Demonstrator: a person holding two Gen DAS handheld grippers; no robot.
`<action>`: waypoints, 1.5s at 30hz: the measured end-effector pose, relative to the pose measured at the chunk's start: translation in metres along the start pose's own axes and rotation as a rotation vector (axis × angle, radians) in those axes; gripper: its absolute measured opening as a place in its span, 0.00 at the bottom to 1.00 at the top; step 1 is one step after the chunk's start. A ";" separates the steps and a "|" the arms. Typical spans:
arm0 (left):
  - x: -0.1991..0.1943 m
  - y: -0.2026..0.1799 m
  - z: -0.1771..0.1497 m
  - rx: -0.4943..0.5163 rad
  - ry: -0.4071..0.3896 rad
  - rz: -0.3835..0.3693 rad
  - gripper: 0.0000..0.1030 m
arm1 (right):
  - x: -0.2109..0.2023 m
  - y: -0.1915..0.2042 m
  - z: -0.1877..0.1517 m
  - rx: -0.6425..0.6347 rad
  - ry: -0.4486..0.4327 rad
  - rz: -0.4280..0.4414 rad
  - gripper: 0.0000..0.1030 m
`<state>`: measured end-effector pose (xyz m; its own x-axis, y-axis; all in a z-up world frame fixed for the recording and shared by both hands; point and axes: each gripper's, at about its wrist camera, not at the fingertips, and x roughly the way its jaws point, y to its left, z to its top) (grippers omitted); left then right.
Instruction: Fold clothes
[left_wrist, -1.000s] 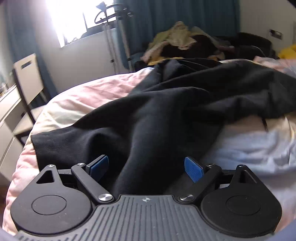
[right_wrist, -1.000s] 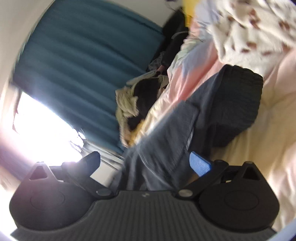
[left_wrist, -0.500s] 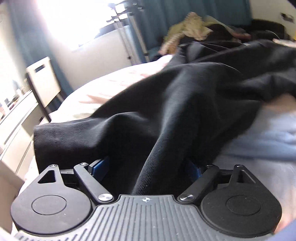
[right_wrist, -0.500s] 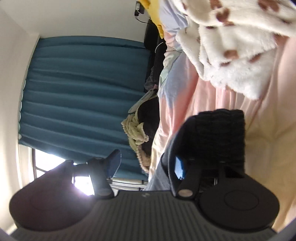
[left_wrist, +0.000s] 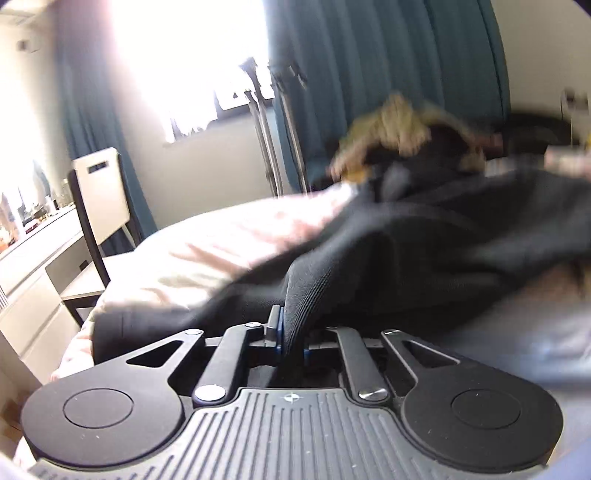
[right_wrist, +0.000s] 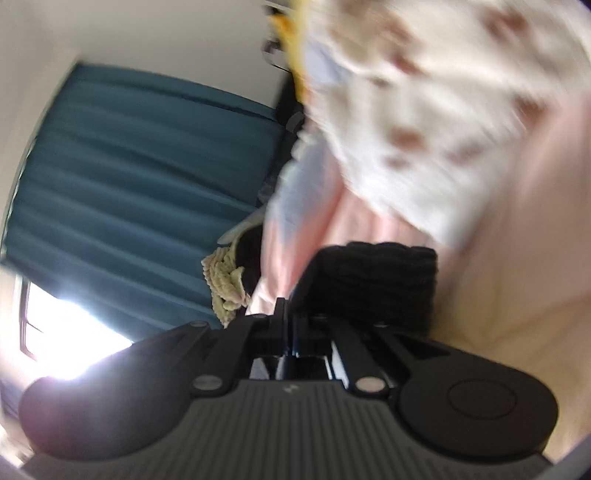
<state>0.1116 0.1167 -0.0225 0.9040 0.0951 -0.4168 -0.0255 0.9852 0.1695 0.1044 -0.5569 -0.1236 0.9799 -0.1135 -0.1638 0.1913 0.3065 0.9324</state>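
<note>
Closed now, both sets of jaws, where a second ago each stood wide apart around loose black cloth. Left gripper (left_wrist: 291, 338) clenched on a ribbed fold of the black garment (left_wrist: 424, 251), blue pads pressed to either side of the pinched ridge. Right gripper (right_wrist: 291, 332) likewise clamped tight, with the garment's ribbed black cuff (right_wrist: 373, 284) bunched just beyond and to the right of the fingertips; cloth caught between them, though how much cannot be told through the blur. Seen only from the left wrist: the garment's bulk spreading far and to the right across the pink bedspread (left_wrist: 236, 243), a white chair (left_wrist: 99, 195) and a pale desk (left_wrist: 33, 258) at the left, a metal stand (left_wrist: 266, 136) against the bright window, and a blurred heap of tan and dark clothes (left_wrist: 399, 129) at the far edge of the bed before the teal curtain (left_wrist: 388, 66). Seen only from the right wrist, tilted sideways: a fuzzy white blanket with brown spots (right_wrist: 436, 110) lying over the pink bedding past the cuff, and a cream knitted piece (right_wrist: 225, 288) left of the fingers, curtain behind.
</note>
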 end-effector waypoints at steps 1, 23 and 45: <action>-0.007 0.008 0.004 -0.056 -0.012 0.000 0.09 | -0.007 0.013 -0.001 -0.020 -0.014 0.033 0.03; -0.124 0.166 -0.043 -0.209 0.172 -0.070 0.08 | -0.176 0.046 -0.037 -0.549 0.636 -0.091 0.10; -0.190 0.124 -0.035 -0.101 -0.033 -0.110 0.82 | -0.124 -0.018 -0.001 -0.305 0.527 -0.152 0.57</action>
<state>-0.0781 0.2256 0.0461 0.9172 -0.0173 -0.3980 0.0331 0.9989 0.0331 -0.0200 -0.5470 -0.1203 0.8211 0.2807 -0.4970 0.2618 0.5884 0.7650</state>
